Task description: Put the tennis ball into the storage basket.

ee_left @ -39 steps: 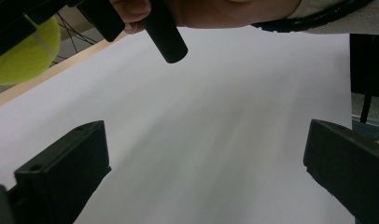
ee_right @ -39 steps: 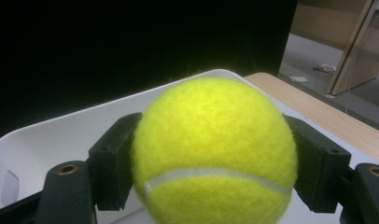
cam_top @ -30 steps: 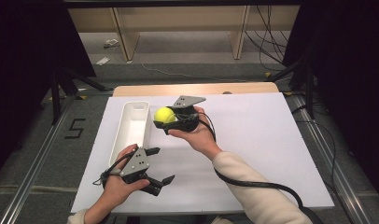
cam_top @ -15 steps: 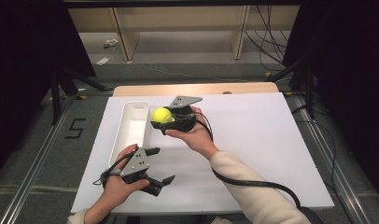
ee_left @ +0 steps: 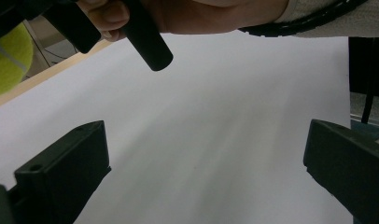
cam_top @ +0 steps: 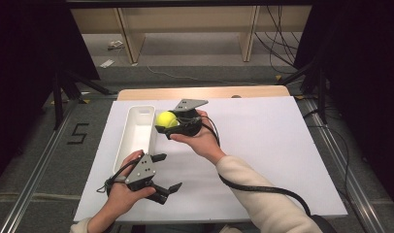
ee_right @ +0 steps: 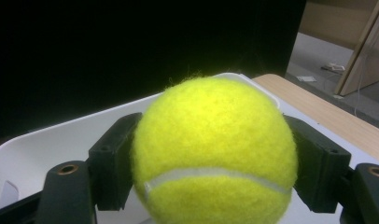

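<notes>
Landmark: the white bin (cam_top: 137,133), a long tray lying lengthwise on the white sheet (cam_top: 263,145) that covers the table.

Nearest the person, just off the bin's near end, the left gripper (cam_top: 163,175) rests low over the sheet with its jaws wide apart and nothing between them. In the left gripper view its two black jaws frame bare sheet. It looks idle and has no part in the carry.

Farther out, at the bin's right wall near its far half, the right gripper (cam_top: 162,125) is held above the sheet with its jaws clamped on the ball (cam_top: 166,119), one on each side. The right gripper view shows the yellow ball (ee_right: 214,151) squeezed squarely between the pads, with the bin's pale inside and rim (ee_right: 47,140) beneath and beyond it.

By my reading, the pick-up is done and the carry is almost finished: the ball hangs at or just over the bin's right edge, not yet inside. What is left is a short move over the hollow, lowering, and letting the jaws part. The bin appears to hold nothing so far.
</notes>
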